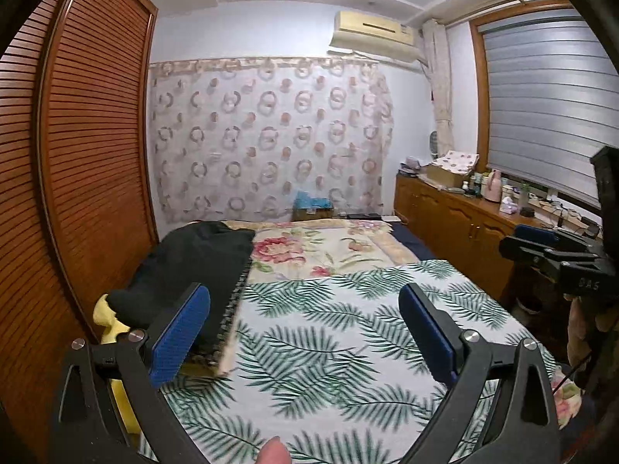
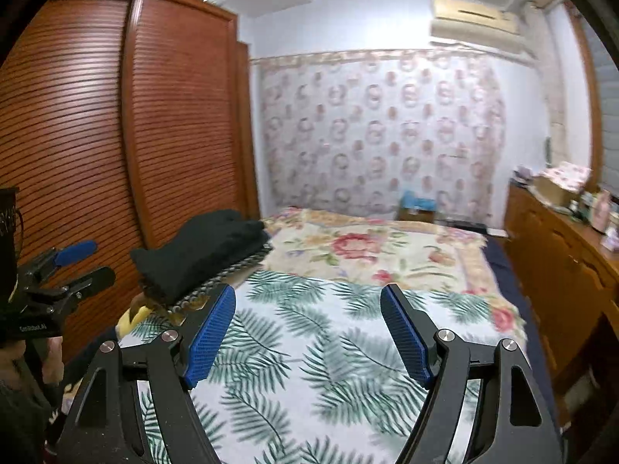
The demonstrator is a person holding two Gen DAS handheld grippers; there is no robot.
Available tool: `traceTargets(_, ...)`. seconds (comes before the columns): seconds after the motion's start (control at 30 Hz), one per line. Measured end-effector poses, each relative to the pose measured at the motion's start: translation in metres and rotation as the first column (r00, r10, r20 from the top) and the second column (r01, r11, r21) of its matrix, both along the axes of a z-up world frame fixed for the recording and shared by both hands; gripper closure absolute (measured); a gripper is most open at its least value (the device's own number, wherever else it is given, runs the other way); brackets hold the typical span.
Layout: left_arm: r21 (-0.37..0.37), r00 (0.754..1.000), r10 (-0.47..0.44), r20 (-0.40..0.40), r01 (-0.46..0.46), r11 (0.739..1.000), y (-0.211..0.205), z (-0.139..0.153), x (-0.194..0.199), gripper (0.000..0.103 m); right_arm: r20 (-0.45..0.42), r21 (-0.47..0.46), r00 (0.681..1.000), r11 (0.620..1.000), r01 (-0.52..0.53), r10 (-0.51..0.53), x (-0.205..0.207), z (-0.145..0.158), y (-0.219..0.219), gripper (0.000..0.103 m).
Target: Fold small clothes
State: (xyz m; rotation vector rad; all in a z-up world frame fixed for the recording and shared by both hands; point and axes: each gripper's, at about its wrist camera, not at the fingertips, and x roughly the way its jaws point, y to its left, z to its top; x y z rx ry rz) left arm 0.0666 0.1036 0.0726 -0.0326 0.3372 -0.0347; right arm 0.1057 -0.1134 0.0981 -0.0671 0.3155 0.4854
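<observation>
- Left claw (image 1: 305,332): jaws spread wide, nothing between the blue pads. It hovers over the palm-leaf sheet (image 1: 348,348) on the bed, with its left pad close in front of the stack.
- Right claw (image 2: 307,332): jaws also wide apart and empty, over the same leaf print, pointing up the bed.
- Task's things: a folded dark garment (image 2: 201,251) sits on top of a stack at the bed's left edge, near the slatted wardrobe (image 2: 96,135). Under it lies a patterned fold with a dark-and-light edge (image 1: 232,309), and something yellow (image 1: 112,324) shows at the bottom.
- No loose garment shows on the bare middle of the bed in either view; judged, the stack looks done and the step in hand is going for the next piece.
- To do it well: keep both claws open and clear of the stack so the folds are not dragged.
- Lay the next piece flat on the open leaf-print area, well apart from the stack.
- Grip at two corners, one per claw, before any fold.
- Risk: the left pad is near the stack's edge; a sideways sweep could topple it.
</observation>
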Motion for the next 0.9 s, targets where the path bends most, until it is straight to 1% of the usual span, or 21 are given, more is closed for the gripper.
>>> traceTargets(0.17,0.021,1.000,0.000,-0.004,0.000,1.000,-0.020,0.004,-0.002,0.005,0.020,-0.003,0.995,0.995,0.095,-0.095,-0.034,0.001,-0.004,0.024)
traceTargets(0.3,0.023,1.000,-0.006,-0.014,0.006,1.000,-0.028,0.003,-0.004,0.005,0.016,0.004,0.992,0.992,0.128,-0.128,-0.040,-0.001,0.010,0.024)
traceTargets(0.6,0.026,1.000,0.003,-0.013,-0.003,1.000,-0.029,0.003,-0.003,0.005,0.012,0.021,0.987,0.987,0.159,-0.159,-0.050,-0.005,0.033,0.024)
traceTargets(0.77,0.020,1.000,0.013,-0.015,-0.013,1.000,-0.027,0.001,-0.003,0.005,0.006,0.032,0.986,0.985,0.168,-0.168,-0.048,-0.010,0.036,0.024)
traceTargets(0.9,0.021,1.000,0.012,-0.015,-0.012,1.000,-0.026,0.001,-0.002,0.005,0.006,0.033,0.986,0.985,0.167,-0.168,-0.043,-0.014,0.026,0.024)
